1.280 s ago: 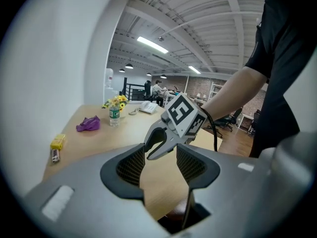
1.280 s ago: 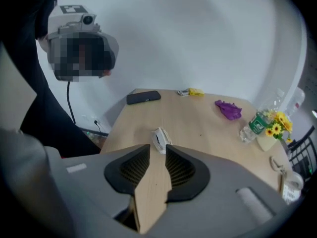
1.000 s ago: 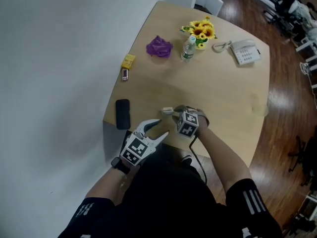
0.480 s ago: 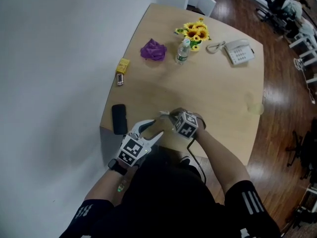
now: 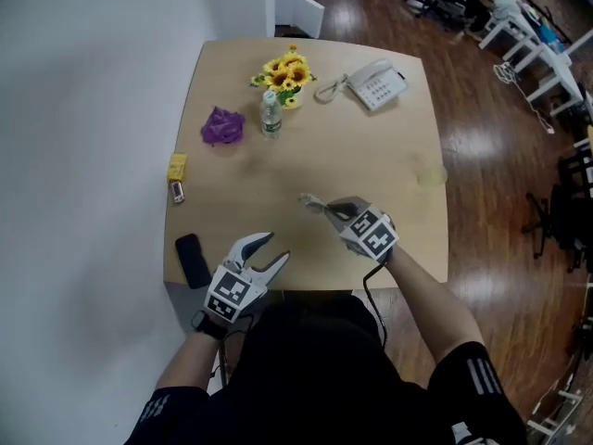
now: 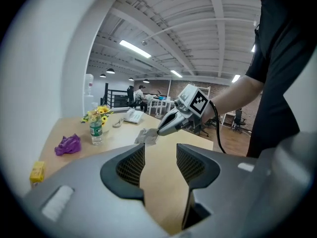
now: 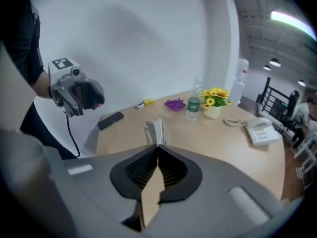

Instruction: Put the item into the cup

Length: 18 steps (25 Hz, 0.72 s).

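Pale and paper-thin, the crumpled item (image 7: pixel 156 129) is now pinched by the right hand-held gripper (image 7: pixel 158 150), whose jaws have just pressed together over the smooth tan wooden surface (image 5: pixel 371 128), so carrying it to the cup likely follows; the left hand-held gripper (image 6: pixel 160 165) hangs spread, empty.

I'm seeing the water bottle (image 5: pixel 270 116) standing on the counter (image 5: pixel 371 156) just before the flowers (image 5: pixel 285 69), with the telephone (image 5: pixel 381 85) lying to their right.

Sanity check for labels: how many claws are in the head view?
2. The left claw is open and empty above the table's near edge; the right claw, further in over the table, is shut on a pale crumpled item. None hidden.
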### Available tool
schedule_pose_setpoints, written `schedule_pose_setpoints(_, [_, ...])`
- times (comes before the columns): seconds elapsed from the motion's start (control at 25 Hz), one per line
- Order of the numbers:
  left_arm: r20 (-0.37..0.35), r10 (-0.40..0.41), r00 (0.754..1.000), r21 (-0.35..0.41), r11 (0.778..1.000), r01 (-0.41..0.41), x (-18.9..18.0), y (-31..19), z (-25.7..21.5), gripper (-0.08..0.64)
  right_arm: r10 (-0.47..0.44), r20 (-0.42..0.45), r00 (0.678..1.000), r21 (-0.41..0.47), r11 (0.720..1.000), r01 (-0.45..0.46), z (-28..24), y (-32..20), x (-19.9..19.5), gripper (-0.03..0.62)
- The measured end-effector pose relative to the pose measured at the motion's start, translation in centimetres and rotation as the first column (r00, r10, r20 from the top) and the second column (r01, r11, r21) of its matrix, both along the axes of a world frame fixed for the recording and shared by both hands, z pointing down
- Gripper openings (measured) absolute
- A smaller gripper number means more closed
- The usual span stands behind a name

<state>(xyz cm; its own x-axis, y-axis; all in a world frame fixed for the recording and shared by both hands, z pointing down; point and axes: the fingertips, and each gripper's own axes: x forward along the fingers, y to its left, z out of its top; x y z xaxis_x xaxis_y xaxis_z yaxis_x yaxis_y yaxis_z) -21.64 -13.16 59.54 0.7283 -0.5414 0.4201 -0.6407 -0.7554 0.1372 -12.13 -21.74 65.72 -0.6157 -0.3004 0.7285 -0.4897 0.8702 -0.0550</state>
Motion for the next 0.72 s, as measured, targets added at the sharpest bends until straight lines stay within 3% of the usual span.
schedule_pose_setpoints(0.16, [-0.003, 0.063, 0.998, 0.011, 0.998, -0.063, 3.3, -0.9, -0.4, 0.195, 0.179, -0.007, 0.984, 0.007, 0.984, -0.179, -1.7, -2.4, 9.3, 0.011])
schedule_pose_setpoints(0.36, [0.002, 0.117, 0.993, 0.019, 0.993, -0.117, 8.4, -2.2, -1.3, 0.195, 0.354, -0.042, 0.934, 0.027, 0.935, -0.354, -4.0, -5.0, 21.3, 0.011])
schedule_pose_setpoints(0.52, [0.011, 0.139, 0.99, 0.03, 0.99, -0.139, 12.5, -3.5, -2.3, 0.195, 0.418, -0.111, 0.902, 0.036, 0.908, -0.417, -4.7, -6.7, 29.4, 0.011])
schedule_pose_setpoints(0.72, [0.028, 0.144, 0.989, 0.025, 0.989, -0.144, 17.1, -4.7, -2.6, 0.195, 0.426, -0.204, 0.881, -0.018, 0.899, -0.439, -3.1, -8.8, 36.4, 0.011])
